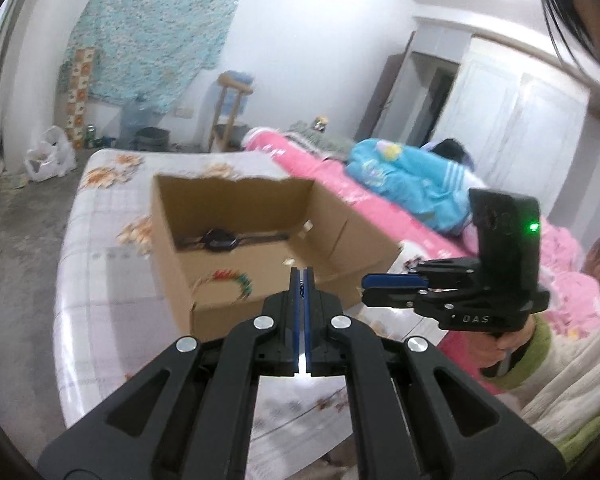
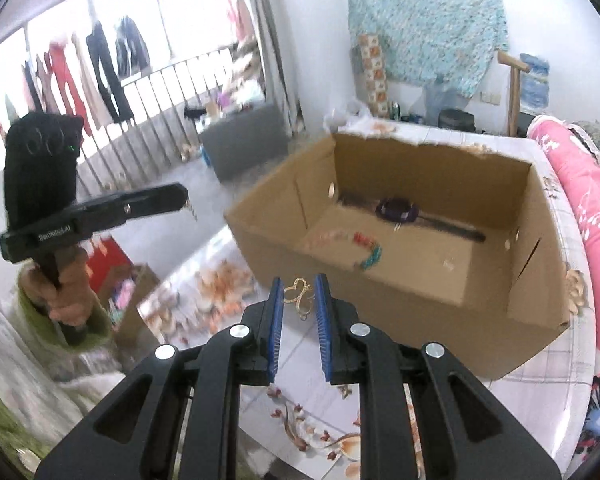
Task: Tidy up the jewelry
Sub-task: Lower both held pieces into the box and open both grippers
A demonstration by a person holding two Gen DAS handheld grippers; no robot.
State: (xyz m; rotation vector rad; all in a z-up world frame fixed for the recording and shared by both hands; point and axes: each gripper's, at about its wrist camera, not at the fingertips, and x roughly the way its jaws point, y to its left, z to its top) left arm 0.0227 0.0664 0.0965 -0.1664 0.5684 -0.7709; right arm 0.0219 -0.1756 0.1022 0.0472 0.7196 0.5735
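Note:
An open cardboard box (image 1: pixel 204 280) (image 2: pixel 400 304) sits on a patterned cloth. Inside lie a dark wristwatch (image 1: pixel 220 239) (image 2: pixel 400 209) and a colourful beaded bracelet (image 1: pixel 230 280) (image 2: pixel 366 250). My right gripper (image 2: pixel 299 294) is shut on a small gold openwork brooch (image 2: pixel 298 294), held in the air just short of the box's near wall; it also shows in the left wrist view (image 1: pixel 366 290). My left gripper (image 1: pixel 302 280) is shut, with something small and dark pinched between its pads, near the box's near wall. In the right wrist view it (image 2: pixel 184 196) dangles a small chain.
A pink quilt (image 1: pixel 380 200) with a blue jacket (image 1: pixel 412 176) lies right of the box. The cloth's floral surface (image 2: pixel 308 420) stretches in front of the box. Railing, hung clothes and a grey crate (image 2: pixel 244 140) are at the left.

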